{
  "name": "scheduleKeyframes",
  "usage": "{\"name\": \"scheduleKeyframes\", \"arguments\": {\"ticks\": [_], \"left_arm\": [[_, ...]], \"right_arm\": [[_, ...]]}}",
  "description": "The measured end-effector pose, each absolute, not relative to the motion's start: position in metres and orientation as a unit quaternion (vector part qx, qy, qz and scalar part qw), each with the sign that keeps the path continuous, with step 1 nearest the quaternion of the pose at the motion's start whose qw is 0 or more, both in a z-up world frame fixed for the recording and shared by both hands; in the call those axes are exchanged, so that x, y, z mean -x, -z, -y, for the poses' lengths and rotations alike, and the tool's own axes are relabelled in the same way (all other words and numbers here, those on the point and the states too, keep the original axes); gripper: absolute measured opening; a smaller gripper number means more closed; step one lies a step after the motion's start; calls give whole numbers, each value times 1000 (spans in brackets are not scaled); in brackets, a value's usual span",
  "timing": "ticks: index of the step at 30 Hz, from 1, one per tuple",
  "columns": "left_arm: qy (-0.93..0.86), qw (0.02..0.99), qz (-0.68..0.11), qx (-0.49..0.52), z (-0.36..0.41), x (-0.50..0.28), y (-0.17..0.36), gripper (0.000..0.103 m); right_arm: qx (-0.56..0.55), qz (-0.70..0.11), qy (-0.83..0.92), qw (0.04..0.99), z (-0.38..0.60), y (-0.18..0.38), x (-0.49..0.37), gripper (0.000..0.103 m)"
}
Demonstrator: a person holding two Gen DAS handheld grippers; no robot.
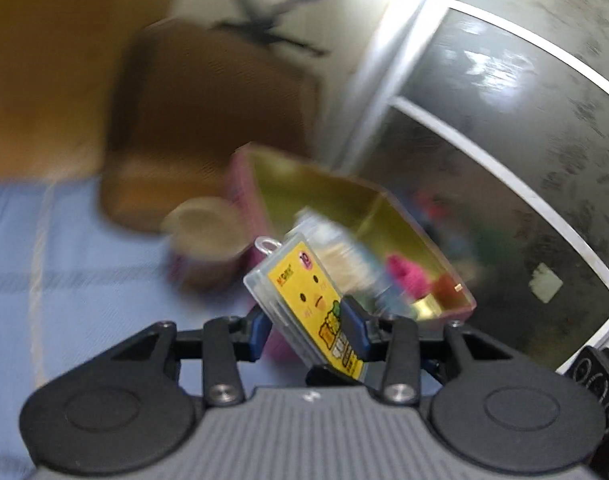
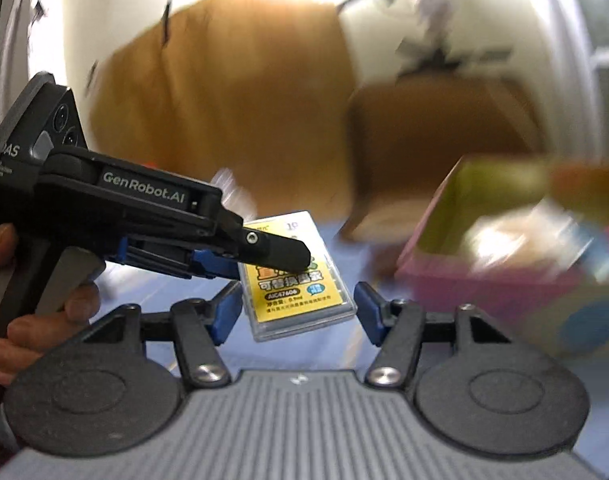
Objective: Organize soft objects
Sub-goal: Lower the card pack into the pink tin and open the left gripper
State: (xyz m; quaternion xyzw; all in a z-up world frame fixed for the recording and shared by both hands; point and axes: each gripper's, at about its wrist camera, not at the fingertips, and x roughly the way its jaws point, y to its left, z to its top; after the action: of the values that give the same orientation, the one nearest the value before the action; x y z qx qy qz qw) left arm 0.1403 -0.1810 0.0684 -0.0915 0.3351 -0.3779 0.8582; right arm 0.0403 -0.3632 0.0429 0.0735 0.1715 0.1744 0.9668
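A flat clear plastic case with a yellow cartoon label [image 1: 304, 300] is tilted up between the blue pads of my left gripper [image 1: 307, 330], which is shut on its thin sides. In the right wrist view the same case [image 2: 292, 292] hangs over the blue sheet, with the left gripper [image 2: 292, 258] reaching in from the left and a black finger lying across the label. My right gripper [image 2: 296, 310] stands open just below the case; its blue pads flank the near end with narrow gaps. A hand [image 2: 60, 316] holds the left gripper's handle.
A pink box with a green-gold inside [image 1: 328, 188] holds several small items just beyond the case; it is also at the right [image 2: 460, 240]. A tan cup-like thing [image 1: 202, 232] and a brown cushion [image 1: 208, 120] lie behind on the blue checked sheet [image 1: 64, 280]. Dark glass doors [image 1: 504, 120] stand at the right.
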Motion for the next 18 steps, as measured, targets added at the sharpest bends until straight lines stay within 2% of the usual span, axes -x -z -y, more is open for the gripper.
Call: {"name": "scheduleKeyframes", "arguments": {"ticks": [6,11,13,15,18], "left_arm": [[410,851,-326,46,280,-176,-74,38],[375,864,-337,2,342,-208,-53,48],[350,871,-344,3,350,-214,-45,57],[342,870,-355,20,345,-217,-41,61],[327,882,-340,11,330,-207,-44,61]], "right_arm": [[-44,-146,-72,986,419,-52,-69,64],[-19,-175,24,984,456,-42,-113,64],[-13,-196,52,979,466,-34,-134,65],[-25,-208,58,976,474,-29,-141,65],[-48,-193,55,978,477,-27,-119,65]]}}
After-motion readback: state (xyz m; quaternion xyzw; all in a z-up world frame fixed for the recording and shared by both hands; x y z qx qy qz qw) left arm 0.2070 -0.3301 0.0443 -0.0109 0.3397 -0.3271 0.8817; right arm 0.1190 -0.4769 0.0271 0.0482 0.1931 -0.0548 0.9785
